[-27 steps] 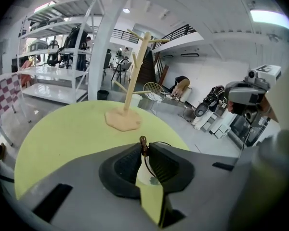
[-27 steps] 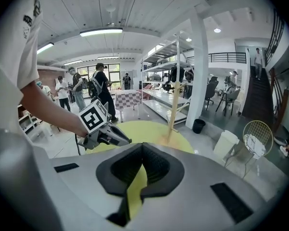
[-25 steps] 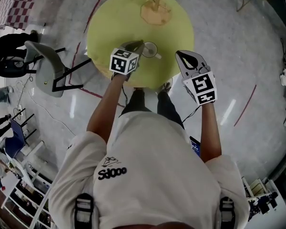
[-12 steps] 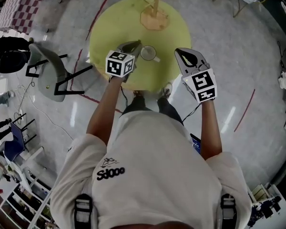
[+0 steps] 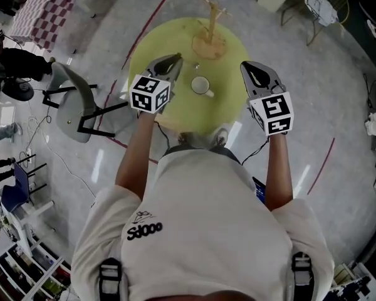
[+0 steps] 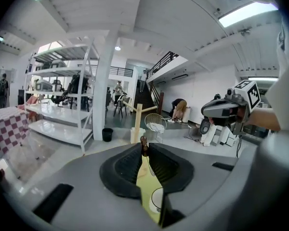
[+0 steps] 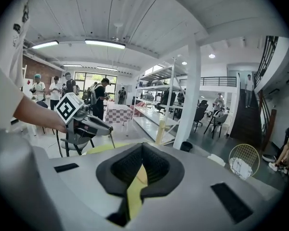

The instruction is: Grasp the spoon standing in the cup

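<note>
The person's white shirt (image 5: 203,212) carried a dark print (image 5: 147,229) reading roughly "Sdooo" (letters uncertain); nothing else was legible.

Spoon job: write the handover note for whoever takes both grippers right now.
Left gripper: shut on the spoon, pinched at its handle end, and raised above the table.
Right gripper: jaw tips together, nothing between them, held off to the cup's right.
Cup: upright on the yellow table, between the two grippers in the head view; looks empty.
Done: spoon grasped and out of the cup.
Left: nothing of the grasp itself; hold the grip.
</note>
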A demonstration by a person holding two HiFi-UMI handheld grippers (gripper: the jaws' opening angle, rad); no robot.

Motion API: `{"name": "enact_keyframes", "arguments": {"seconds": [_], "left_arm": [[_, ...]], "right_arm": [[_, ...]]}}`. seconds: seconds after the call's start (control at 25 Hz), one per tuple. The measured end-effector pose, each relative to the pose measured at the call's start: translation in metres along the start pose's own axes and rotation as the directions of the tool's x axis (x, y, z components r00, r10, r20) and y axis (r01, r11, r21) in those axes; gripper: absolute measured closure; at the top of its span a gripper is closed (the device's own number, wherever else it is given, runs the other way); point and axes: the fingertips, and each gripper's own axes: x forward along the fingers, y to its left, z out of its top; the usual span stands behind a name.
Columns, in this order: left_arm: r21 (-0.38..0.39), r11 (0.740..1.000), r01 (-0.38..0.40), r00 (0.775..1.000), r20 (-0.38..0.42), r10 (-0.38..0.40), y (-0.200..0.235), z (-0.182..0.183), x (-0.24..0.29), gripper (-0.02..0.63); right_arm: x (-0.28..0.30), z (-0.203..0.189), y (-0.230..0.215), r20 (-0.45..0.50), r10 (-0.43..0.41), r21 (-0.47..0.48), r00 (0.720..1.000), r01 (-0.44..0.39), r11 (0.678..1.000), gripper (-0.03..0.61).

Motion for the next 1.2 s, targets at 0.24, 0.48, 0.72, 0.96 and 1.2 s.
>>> {"name": "enact_keyframes", "arguments": {"seconds": [0.24,0.48,0.72,0.96,1.2], "left_arm": [[0.110,0.991,-0.074,0.991,0.120,0.061,0.007,0.064,-0.041,0.552],[0.200,0.971,-0.134,0.970,0.227,0.087,-0.001,0.114,-0.080,0.552],[0.253,0.951,-0.177,0.945,0.315,0.092,-0.018,0.147,-0.114,0.552],[0.287,0.938,-0.197,0.926,0.368,0.082,-0.032,0.166,-0.140,0.552],[0.288,0.940,-0.184,0.927,0.370,0.068,-0.042,0.165,-0.145,0.552]], "right_arm": [[-0.008,0.043,-0.007,0.083,-0.022,-0.045,0.996,0.026,0.999,0.563],[-0.022,0.084,-0.007,0.160,-0.035,-0.086,0.986,0.050,0.995,0.563],[-0.039,0.123,-0.004,0.250,-0.049,-0.102,0.967,0.077,0.992,0.561],[-0.051,0.136,0.009,0.286,-0.053,-0.116,0.957,0.090,0.989,0.563],[-0.059,0.133,0.014,0.277,-0.063,-0.120,0.959,0.099,0.988,0.563]]}}
